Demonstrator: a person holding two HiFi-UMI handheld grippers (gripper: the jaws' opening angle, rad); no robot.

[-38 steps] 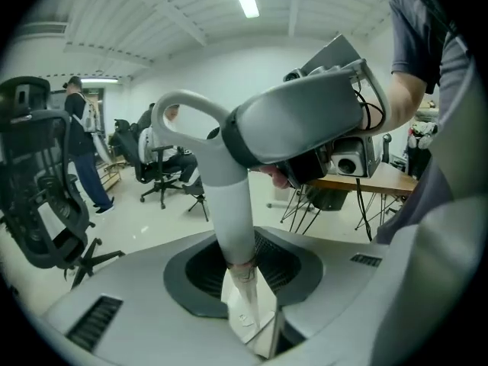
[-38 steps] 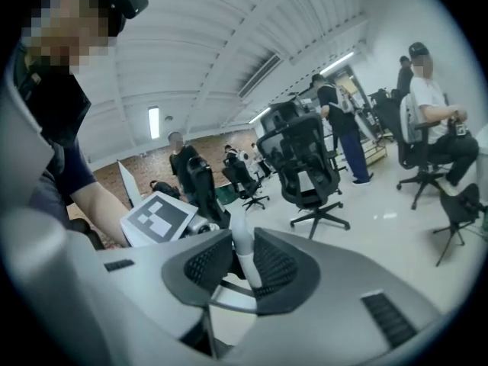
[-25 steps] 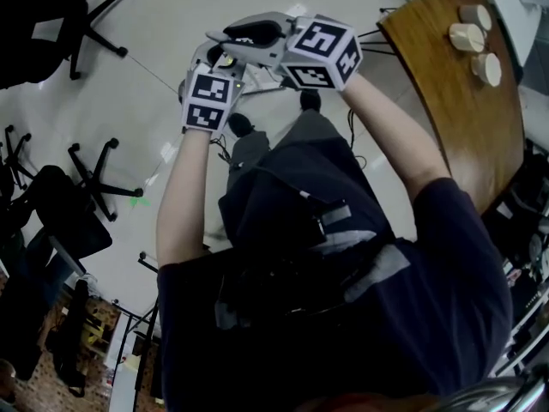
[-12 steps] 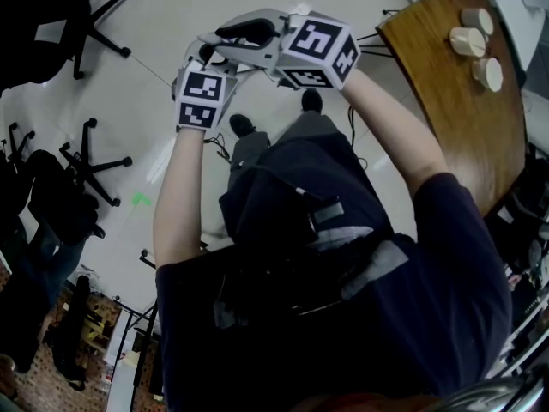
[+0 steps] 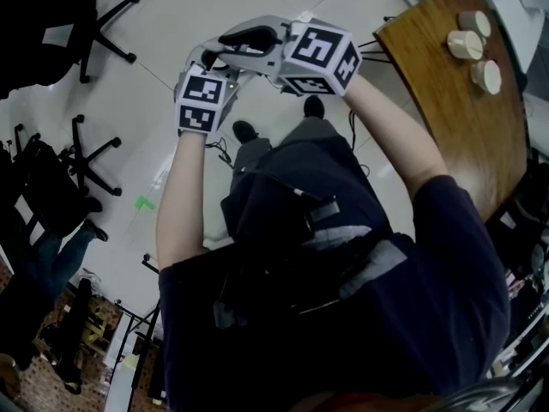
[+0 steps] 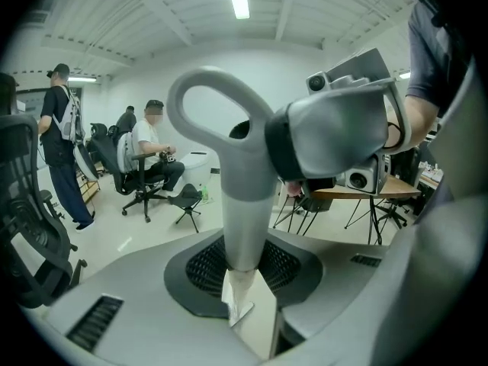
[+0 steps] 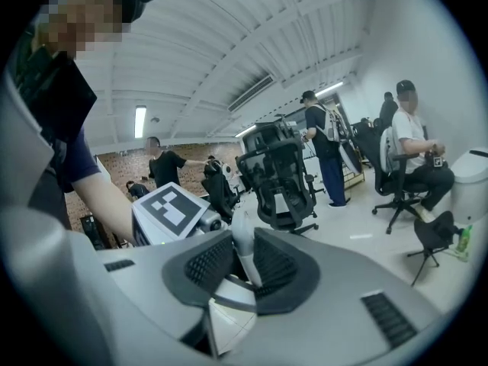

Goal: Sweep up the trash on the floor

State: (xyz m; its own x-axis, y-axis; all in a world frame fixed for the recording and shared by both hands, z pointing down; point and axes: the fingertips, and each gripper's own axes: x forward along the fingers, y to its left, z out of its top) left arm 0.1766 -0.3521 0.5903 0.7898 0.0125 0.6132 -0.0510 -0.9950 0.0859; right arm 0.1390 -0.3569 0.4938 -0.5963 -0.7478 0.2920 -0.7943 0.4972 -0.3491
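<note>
- The left gripper has its two fingers squeezed tight on a grey handle (the long kind, with a loop at its top end).
- The right gripper is squeezed on the same handle too, a bit higher up and nearer the loop.
- In the head view both grippers are held up close together. They are off to the left of the wooden table and well apart from it.
- So the handle is up in the air in front of the person, away from the table.
- Three pale round things sit near the far end of the table.
- The person's two shoes stand on the pale floor to the left of the table.
- A small green mark is on the floor, farther from the table than the shoes.
- Black office chairs stand farther from the table still.
- A person on a chair sits across the room, well apart from the table.
</note>
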